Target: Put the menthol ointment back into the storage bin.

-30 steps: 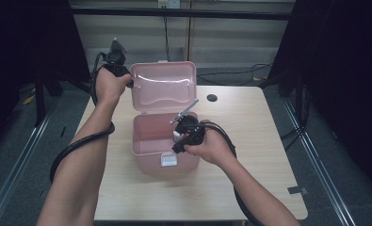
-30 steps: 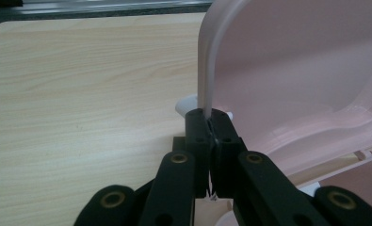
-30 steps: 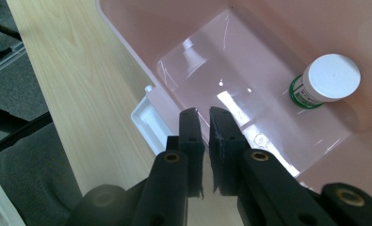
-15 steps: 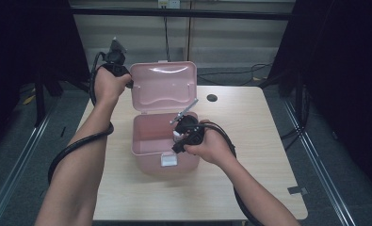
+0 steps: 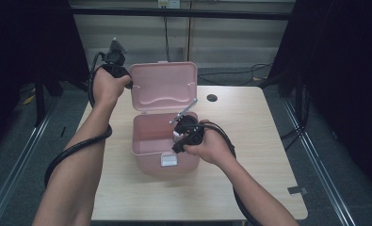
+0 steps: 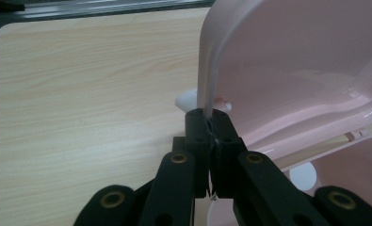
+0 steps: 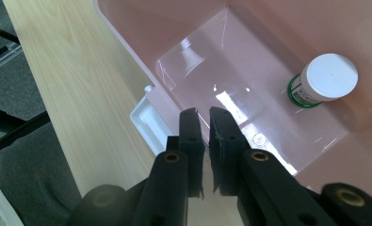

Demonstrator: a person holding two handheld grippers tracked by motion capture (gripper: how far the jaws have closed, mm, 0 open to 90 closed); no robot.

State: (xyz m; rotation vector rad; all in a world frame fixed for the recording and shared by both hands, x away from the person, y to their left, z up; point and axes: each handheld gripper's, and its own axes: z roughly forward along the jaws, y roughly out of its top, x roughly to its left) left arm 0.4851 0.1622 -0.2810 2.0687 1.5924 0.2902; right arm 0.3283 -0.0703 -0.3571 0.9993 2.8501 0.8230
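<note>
A pink plastic box point(image 5: 150, 137) stands on the wooden table with its lid point(image 5: 164, 84) raised upright. My left gripper point(image 5: 128, 84) is shut on the lid's left edge; in the left gripper view its jaws point(image 6: 212, 123) pinch the thin pink rim of the lid point(image 6: 292, 70). My right gripper point(image 5: 178, 140) hovers over the box's front right part, its jaws point(image 7: 203, 123) nearly together with nothing between them. A small bottle point(image 7: 322, 80) with a white cap and a green label lies on the floor of the box point(image 7: 174, 23).
A white latch point(image 5: 168, 160) hangs on the box's front wall, also seen as the latch point(image 7: 148, 120) in the right gripper view. The table point(image 5: 259, 136) has a dark round hole point(image 5: 212, 98) behind the box. Dark floor and metal rails surround the table.
</note>
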